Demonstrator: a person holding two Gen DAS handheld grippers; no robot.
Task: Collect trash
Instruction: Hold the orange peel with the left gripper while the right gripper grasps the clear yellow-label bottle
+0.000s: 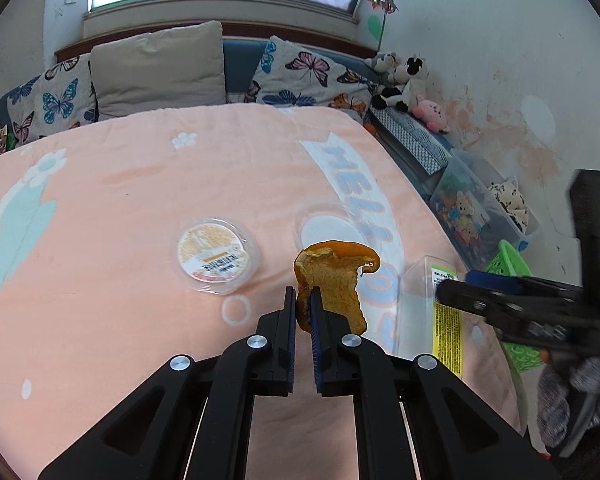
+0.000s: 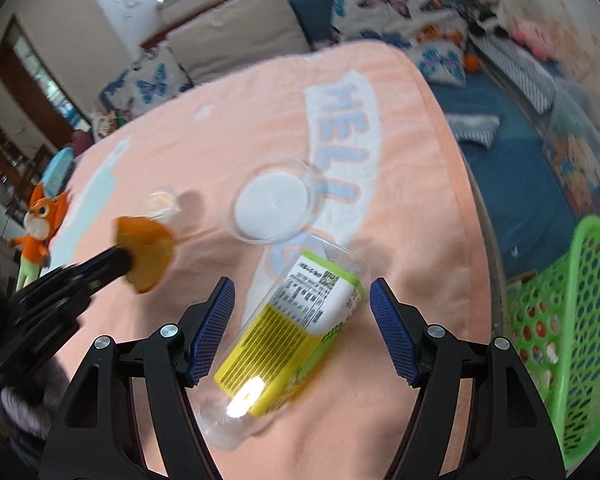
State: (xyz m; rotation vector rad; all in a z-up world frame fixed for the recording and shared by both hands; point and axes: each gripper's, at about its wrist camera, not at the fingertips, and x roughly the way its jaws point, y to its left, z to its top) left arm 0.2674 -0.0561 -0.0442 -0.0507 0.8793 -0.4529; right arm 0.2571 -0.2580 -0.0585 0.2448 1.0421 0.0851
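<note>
My left gripper (image 1: 303, 298) is shut on a piece of orange peel (image 1: 334, 276) and holds it above the pink blanket (image 1: 140, 200). The right wrist view shows the same peel (image 2: 146, 252) in the left gripper at the left. My right gripper (image 2: 302, 308) is open, its blue pads on either side of a clear plastic cup with a yellow-green label (image 2: 296, 320) that lies on its side on the blanket; the pads do not touch it. A clear round lid (image 2: 274, 206) lies beyond the cup. A sealed round cup with an orange label (image 1: 216, 256) lies to the left.
A green plastic basket (image 2: 572, 320) stands off the bed's right side. Pillows (image 1: 160, 68) and plush toys (image 1: 404, 80) line the headboard. A clear storage bin (image 1: 476, 208) sits by the wall. An orange plush (image 2: 40, 224) lies at the bed's left edge.
</note>
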